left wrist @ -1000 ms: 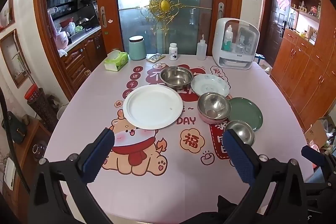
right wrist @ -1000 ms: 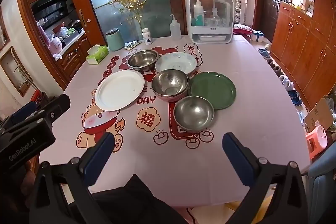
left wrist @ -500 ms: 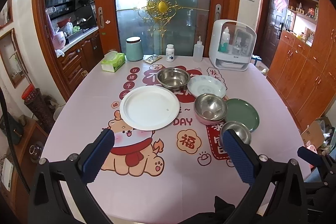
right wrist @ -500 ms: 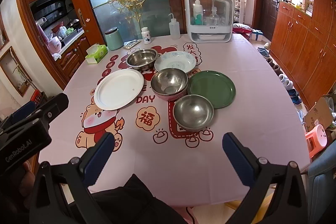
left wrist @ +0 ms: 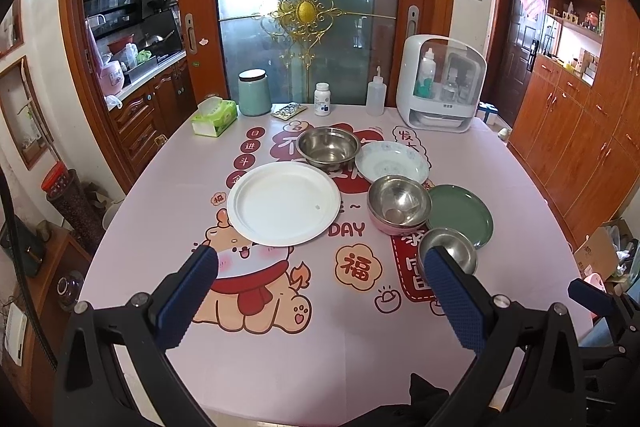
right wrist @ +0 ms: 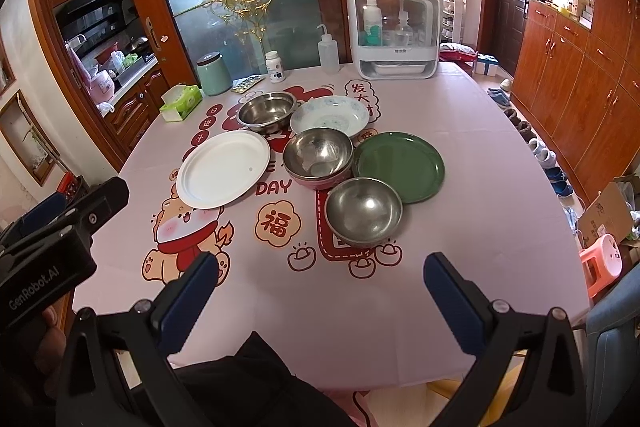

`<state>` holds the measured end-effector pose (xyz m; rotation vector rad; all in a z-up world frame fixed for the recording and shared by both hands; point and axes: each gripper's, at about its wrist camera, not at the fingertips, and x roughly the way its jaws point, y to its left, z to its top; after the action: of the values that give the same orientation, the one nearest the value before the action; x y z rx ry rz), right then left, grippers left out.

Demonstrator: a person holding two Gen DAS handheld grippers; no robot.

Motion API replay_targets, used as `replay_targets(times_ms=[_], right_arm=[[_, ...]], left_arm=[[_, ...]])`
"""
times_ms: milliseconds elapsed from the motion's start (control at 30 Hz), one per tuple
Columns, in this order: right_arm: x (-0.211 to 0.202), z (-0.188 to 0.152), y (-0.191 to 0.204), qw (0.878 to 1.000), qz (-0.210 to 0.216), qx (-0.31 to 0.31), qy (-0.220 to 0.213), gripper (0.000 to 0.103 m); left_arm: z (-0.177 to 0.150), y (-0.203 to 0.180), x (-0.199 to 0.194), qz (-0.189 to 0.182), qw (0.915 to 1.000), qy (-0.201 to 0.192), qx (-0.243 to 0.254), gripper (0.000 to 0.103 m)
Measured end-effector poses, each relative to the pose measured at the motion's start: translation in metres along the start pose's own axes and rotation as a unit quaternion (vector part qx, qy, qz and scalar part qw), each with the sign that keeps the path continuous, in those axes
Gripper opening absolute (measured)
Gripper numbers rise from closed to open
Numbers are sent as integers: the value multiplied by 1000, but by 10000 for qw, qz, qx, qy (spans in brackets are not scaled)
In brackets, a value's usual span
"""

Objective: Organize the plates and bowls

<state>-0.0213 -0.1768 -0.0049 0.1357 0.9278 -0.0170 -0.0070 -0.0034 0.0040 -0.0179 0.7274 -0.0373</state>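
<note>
A pink tablecloth printed with cartoon figures and red characters (left wrist: 280, 355) is being shown under both cameras, and all the dishes are being kept on it near its middle. A round white flat plate (left wrist: 283, 202) is lying to the left; a dark green round plate (right wrist: 399, 166) is lying to the right. Between them, a steel bowl nested in a pink bowl (right wrist: 318, 157) is sitting, touching the green plate's rim. Behind it, a pale patterned shallow ceramic dish (right wrist: 329, 115) and a wide steel basin (right wrist: 266, 111) are resting side by side. A small steel bowl (right wrist: 363, 213) is standing nearest, shown whole only in the right wrist view; in the left wrist view it is partly hidden behind a fingertip. The left gripper (left wrist: 320, 277) and the right gripper (right wrist: 320, 277) are both being held over the near table edge with jaws spread wide, nothing between them. Only the right wrist view is showing the left gripper's black body at its left edge.
</note>
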Motion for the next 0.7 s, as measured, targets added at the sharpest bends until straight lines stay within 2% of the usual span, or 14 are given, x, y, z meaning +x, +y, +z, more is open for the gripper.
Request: replay_targets(times_ms=[300,700], right_arm=[[2,-13,-10,9999,-132,-42,38,103],[7,-15,-20,9994,-122,-23,323,103]], left_arm=[[-19,3,3,-36,9997,238,-65,102],[-18,-9,13,-8,9981,613,-86,102]])
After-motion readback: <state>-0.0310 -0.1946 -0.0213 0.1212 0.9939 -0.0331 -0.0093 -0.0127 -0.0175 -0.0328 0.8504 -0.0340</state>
